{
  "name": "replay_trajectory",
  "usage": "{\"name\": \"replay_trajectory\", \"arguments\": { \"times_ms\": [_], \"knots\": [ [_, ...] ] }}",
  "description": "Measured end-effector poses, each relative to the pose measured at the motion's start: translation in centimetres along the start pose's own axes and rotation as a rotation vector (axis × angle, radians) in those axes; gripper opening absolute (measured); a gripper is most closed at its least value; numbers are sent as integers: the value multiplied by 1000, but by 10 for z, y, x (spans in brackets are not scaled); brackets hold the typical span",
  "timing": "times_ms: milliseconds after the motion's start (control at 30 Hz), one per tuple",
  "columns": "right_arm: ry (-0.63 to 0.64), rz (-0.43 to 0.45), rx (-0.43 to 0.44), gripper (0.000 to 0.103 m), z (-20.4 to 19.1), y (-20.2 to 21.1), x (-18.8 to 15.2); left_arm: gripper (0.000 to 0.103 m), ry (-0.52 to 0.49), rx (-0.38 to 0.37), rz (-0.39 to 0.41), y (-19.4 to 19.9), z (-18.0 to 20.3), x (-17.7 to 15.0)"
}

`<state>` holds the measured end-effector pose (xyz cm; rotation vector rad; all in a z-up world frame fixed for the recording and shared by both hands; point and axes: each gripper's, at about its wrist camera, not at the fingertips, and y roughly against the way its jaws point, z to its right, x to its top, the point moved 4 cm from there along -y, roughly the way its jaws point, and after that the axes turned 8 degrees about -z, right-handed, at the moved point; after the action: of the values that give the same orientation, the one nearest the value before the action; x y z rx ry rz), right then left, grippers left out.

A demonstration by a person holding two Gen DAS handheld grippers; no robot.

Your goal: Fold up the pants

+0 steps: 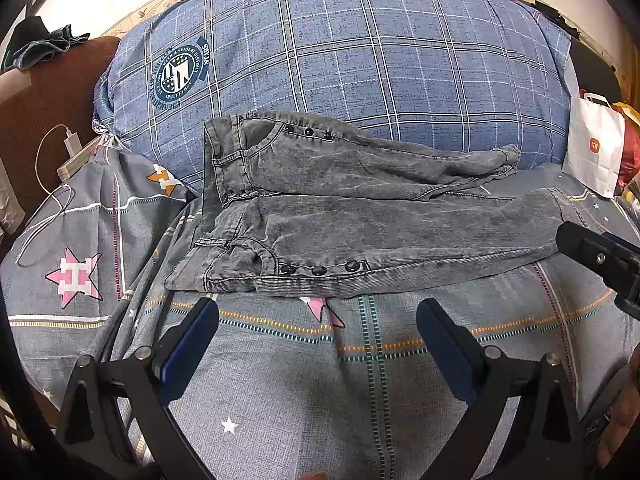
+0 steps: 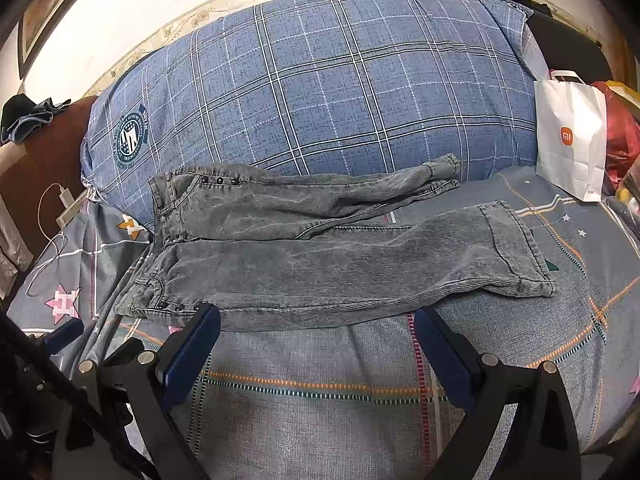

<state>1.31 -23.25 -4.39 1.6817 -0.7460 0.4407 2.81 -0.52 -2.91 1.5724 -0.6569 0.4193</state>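
My left gripper [image 1: 318, 312] hangs with jaws wide and empty; just ahead lies the washed grey denim pants [image 1: 360, 216] on the patterned grey bedsheet [image 1: 280, 380], waistband left, legs running rightward across both jaws. My right gripper [image 2: 318, 320], equally spread, sits nearest the hem end

Black fingers [image 1: 448, 344], blue pads [image 1: 188, 344], silver screws.

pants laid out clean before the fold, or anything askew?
Not quite clean. The grey pants lie spread, but the far leg rides up against the blue plaid pillow and its cuff is bunched, while the near leg lies flat. Both tongs, left and right, are open.
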Motion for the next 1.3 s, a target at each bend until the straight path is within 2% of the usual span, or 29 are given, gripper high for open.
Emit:
{"name": "replay_trajectory", "arguments": {
  "times_ms": [1100, 1300],
  "knots": [
    [-5, -1, -2, 100, 2, 2, 3, 99, 4, 4, 3, 2, 0, 4],
    [-18, -26, -16, 99, 6, 3, 16, 99, 32, -40, -27, -1, -9, 20]
  ]
}}
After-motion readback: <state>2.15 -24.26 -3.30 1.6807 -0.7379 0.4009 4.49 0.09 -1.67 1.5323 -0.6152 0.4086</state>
